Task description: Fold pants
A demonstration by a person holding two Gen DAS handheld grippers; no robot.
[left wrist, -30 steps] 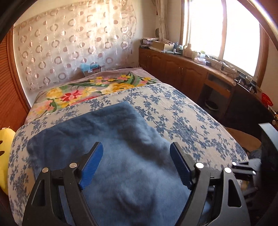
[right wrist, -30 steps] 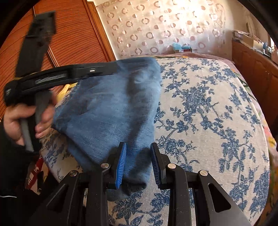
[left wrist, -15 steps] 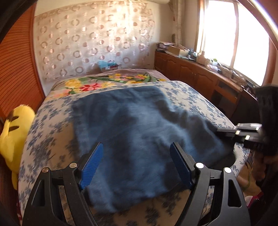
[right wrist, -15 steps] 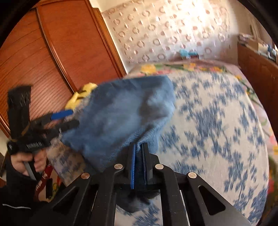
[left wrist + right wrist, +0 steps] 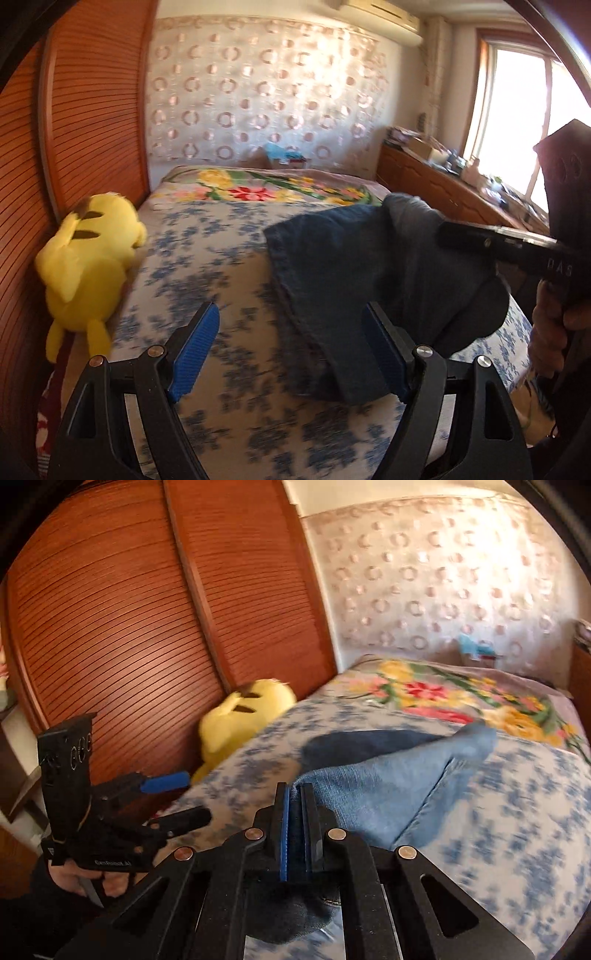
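The pants [image 5: 388, 786] are blue denim, already folded to a thick bundle, and they lie on the bed [image 5: 207, 258] with one edge lifted. The right gripper [image 5: 295, 827] has its jaws closed tight on this near edge; the cloth comes out between the blue pads and runs forward and to the right from it, down to the cover. The left gripper [image 5: 291, 350] holds nothing: its jaws stand wide, and the bundle lies just ahead of its right finger, while the space before its left finger is only bed cover. Denim like this is probably soft but rather heavy, so it will hang and drag from one held point, and several layers together may slip out of a thin bite. A good place to take hold seems to be the free near corner of the bundle, ahead of the left gripper, so that both ends of the edge rise together. The left view shows what the right one does not: the whole bundle from the side, how it rises toward the right gripper [image 5: 495, 243], and the hand [image 5: 554, 325] on its handle. The right view shows the grip itself closely, and also the left gripper [image 5: 173, 797] with its open fingers to the left. A yellow toy [image 5: 88, 269] lies far to the left, well apart from the pants.
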